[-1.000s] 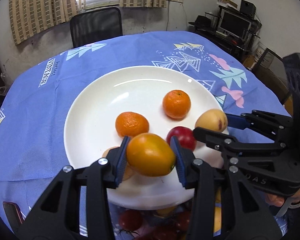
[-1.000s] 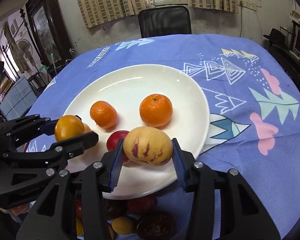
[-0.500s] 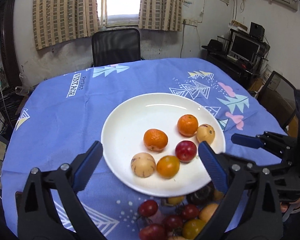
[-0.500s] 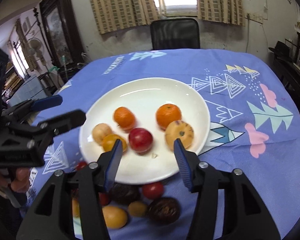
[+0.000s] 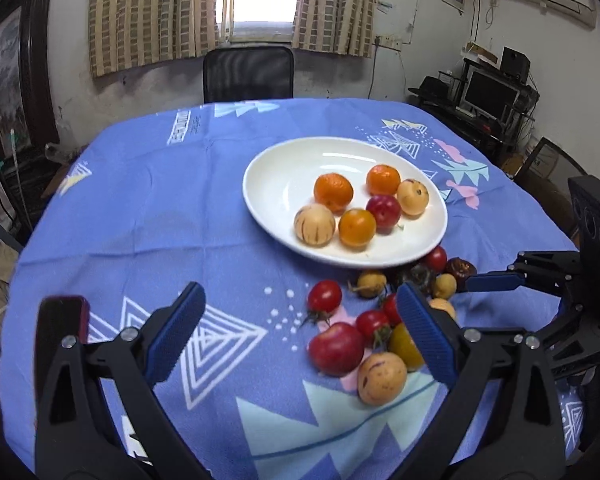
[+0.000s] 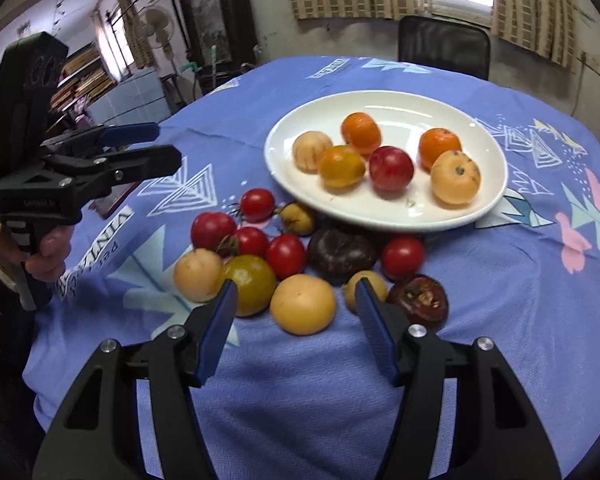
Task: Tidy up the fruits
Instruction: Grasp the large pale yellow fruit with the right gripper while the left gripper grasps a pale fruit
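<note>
- Change since a second ago: the left gripper [image 5: 298, 330] has let go of the orange-yellow fruit [image 5: 357, 227] and the right gripper [image 6: 296, 316] has let go of the pale speckled fruit [image 6: 455, 176]. Both pieces now rest on the white plate [image 5: 276, 184], and both grippers have withdrawn to the near edge of the table [image 5: 140, 200].
- Plate contents: six pieces, grouped in the half of the plate nearer the grippers; the far half is bare.
- Meaning for the task: two transfers appear complete. A loose pile remains on the cloth just beside the plate's near rim, so sorting is judged partly done.
- Left gripper: jaws wide apart, holding and touching nothing. It hangs above the cloth, with the large red fruit [image 5: 336, 348] ahead between its fingers.
- Right gripper: jaws apart, empty. The pale round fruit [image 6: 302, 303] lies ahead, centred between its fingers, so it is the likely next pick.
- A dark phone [image 5: 62, 316] lies on the cloth at the near left edge.
</note>
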{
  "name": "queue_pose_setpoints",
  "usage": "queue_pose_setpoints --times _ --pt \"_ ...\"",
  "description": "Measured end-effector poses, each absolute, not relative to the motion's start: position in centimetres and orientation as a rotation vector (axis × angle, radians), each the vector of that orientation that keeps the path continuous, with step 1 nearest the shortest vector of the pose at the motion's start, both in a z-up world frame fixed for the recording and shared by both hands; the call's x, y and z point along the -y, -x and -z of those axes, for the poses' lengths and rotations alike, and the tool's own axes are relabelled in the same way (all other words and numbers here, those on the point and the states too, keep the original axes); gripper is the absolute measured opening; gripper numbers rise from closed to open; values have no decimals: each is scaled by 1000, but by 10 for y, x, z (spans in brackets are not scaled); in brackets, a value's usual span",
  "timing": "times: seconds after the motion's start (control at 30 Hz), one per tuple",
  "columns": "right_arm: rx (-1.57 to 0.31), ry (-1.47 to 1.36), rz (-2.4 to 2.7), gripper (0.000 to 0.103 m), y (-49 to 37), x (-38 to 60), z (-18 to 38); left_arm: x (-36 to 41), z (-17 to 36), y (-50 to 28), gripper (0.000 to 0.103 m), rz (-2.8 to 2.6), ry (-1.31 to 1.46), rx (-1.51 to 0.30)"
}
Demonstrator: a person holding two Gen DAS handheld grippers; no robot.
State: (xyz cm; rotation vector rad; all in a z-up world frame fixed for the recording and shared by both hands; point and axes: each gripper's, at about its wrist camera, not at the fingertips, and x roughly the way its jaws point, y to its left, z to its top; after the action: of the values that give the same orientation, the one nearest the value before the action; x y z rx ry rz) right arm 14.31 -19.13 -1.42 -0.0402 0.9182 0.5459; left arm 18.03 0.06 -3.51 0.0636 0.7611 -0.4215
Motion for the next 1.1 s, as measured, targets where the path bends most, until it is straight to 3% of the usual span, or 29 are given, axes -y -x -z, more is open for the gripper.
queue_pose_setpoints --times 0.5,0.77,0.87,1.1 --pt "-967 104 -534 54 -148 177 34 -16 39 -177 98 430 -56 -786" --pt "-955 101 -533 54 -151 173 37 8 43 -152 98 572 -190 -766" --pt "-977 129 -518 44 -151 169 43 21 52 -141 98 615 -281 -763" --pt "-1007 98 -515 42 -154 173 46 37 65 -133 97 651 -340 -763"
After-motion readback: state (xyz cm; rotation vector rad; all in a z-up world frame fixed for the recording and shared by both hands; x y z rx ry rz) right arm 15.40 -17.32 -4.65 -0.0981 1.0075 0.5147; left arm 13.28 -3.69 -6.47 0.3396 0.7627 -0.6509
